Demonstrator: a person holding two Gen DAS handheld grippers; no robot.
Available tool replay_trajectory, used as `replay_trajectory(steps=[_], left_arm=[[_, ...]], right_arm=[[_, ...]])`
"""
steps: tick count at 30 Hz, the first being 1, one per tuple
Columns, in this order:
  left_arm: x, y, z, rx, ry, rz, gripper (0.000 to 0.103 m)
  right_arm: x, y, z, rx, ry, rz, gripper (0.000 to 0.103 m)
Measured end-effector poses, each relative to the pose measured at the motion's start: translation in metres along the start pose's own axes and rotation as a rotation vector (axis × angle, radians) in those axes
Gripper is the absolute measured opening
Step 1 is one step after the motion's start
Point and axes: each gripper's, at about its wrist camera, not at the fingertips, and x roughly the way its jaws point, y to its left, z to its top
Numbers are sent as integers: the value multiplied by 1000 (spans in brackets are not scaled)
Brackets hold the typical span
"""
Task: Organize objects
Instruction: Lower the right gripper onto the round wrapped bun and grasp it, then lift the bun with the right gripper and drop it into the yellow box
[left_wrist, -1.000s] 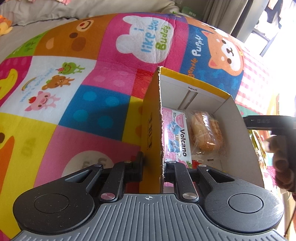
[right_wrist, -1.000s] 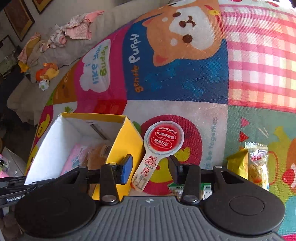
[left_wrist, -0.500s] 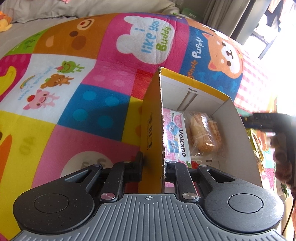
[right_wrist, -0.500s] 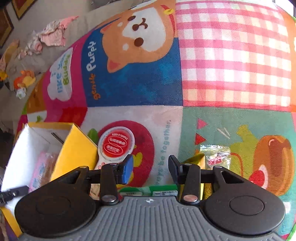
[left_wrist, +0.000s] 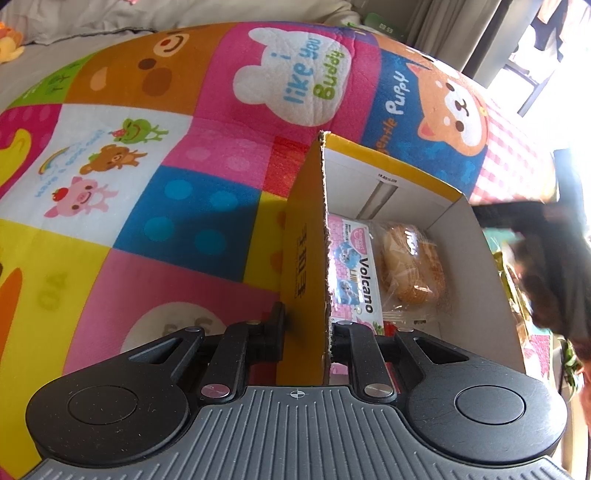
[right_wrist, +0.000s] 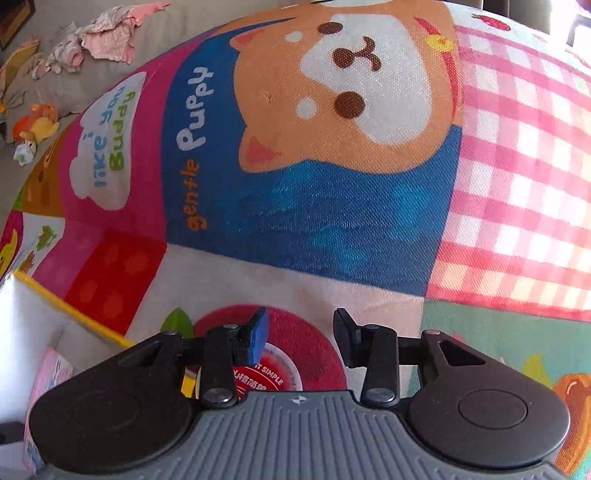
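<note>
Bright daylight, blown-out glare upper right; strong fisheye bend at edges; motion blur right edge of left-wrist view.

Corrugated cardboard box (left_wrist: 303, 258), woven cloth mat (right_wrist: 332, 206), glossy plastic wrapper (left_wrist: 410, 266)

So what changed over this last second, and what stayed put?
The right gripper swung across the mat, away from the snack packets toward the red-and-white paddle; its jaws are closing, empty. The left gripper stayed clamped on the yellow box wall.

Pink packet (left_wrist: 356, 273) reads "Volcano"; mat (right_wrist: 332, 206) "gentle Puppy"; round label (right_wrist: 264, 380) perhaps "SIMPLE".
</note>
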Motion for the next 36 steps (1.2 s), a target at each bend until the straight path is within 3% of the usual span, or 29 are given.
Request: replay_trajectory(steps=[6,9,14,15,16,18,19,26,29,30,36], left_arm=[[0,1,-1,-4,-4,-5,18],[0,0,0,-3,-4,-3,18],[0,0,-1,-13,-9,-3,18],[0,1,-2,-15,-10,-3,18],[0,1,-2,-17,-11,-2,18],[0,1,-2,-20,-11,-2,18],[0,1,-2,-19,-10,-1,18],[-1,0,-2,-12,-4,6,18],[-3,-1,-4,-4,-3,9,18],[-3,-1,-4,-4,-4,10,18],[-5,-2,-7,4,-17,17,17]], right_arm=[[-44,-9,-63,-145,77,49,39],[-73,-15,-92,-202,61,3,37],[-134,-17,-115,-198,-75,-22,39],[-146,-15,-118,-183,-92,6,47],[-154,-12,-122,-165,-100,28,64],[-165,-4,-134,-122,-105,43,88],[-166,1,-141,-104,-102,48,89],[-140,35,-185,-73,-5,41,88],[-130,40,-192,-81,23,23,75],[-130,41,-193,-83,24,29,65],[-161,29,-195,-50,43,108,57]])
